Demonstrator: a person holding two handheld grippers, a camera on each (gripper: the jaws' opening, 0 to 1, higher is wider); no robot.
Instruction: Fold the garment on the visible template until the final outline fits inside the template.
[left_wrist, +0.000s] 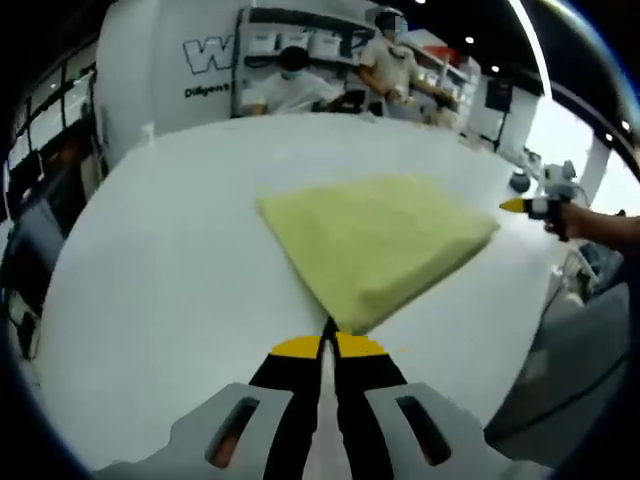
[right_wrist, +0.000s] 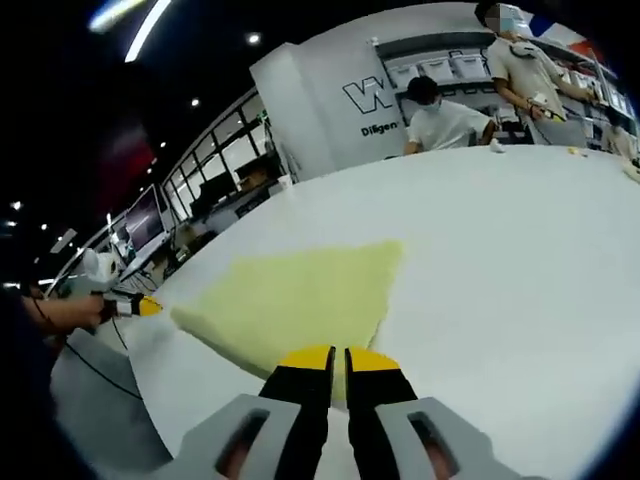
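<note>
Garment (left_wrist: 375, 245) lies folded at frame centre on the white table (left_wrist: 170, 280). Your left gripper (left_wrist: 329, 343) and right gripper (right_wrist: 339, 358) both look clenched, seemingly empty, at its near edge. Nudge forward and you'd rumple the fold.

I see the garment (left_wrist: 375, 245) as soft, matt yellow cloth with a slightly fuzzy nap, folded thick at its edges. The surface (left_wrist: 170, 280) under it looks like smooth, matt white sheeting. My left tongs (left_wrist: 329, 346) and right tongs (right_wrist: 339, 355) look like hard plastic: matt grey bodies, black arms with a slight sheen, and smooth yellow tips.
</note>
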